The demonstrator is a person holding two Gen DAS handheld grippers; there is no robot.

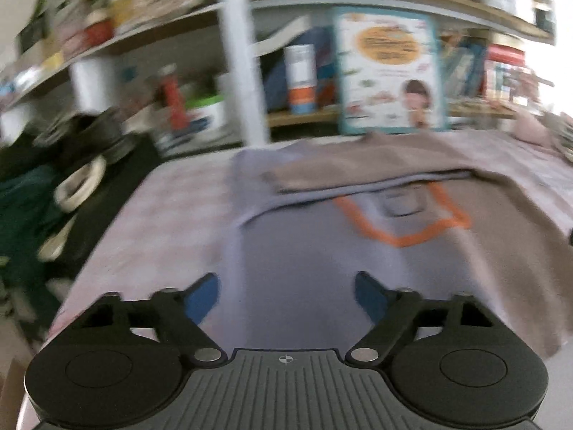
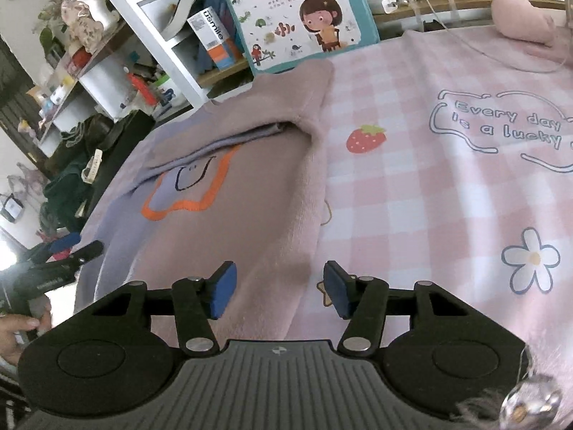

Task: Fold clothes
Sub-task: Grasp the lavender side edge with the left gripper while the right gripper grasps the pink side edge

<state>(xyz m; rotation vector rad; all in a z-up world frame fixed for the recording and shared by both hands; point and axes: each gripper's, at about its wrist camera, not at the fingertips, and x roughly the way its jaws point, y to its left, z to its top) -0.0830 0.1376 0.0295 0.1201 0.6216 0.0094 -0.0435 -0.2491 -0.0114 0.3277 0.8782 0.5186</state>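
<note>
Jaws agape over fuzzy sweater (image 2: 258, 193)

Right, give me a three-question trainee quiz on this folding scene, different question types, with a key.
1. True or false: the right gripper is clamped on the mauve knit sweater with the orange-outlined patch.
2. Multiple choice: the sweater's folded-over sleeve lies (A) across its upper part, above the patch, (B) hanging off the bed, (C) rolled in a ball.
3. Fill in: the red printed fruit on the pink checked bedsheet is a ____.

Key: 1 false, its jaws stand open over the sweater's right edge, as do those of the left gripper; 2 A; 3 strawberry.
</note>
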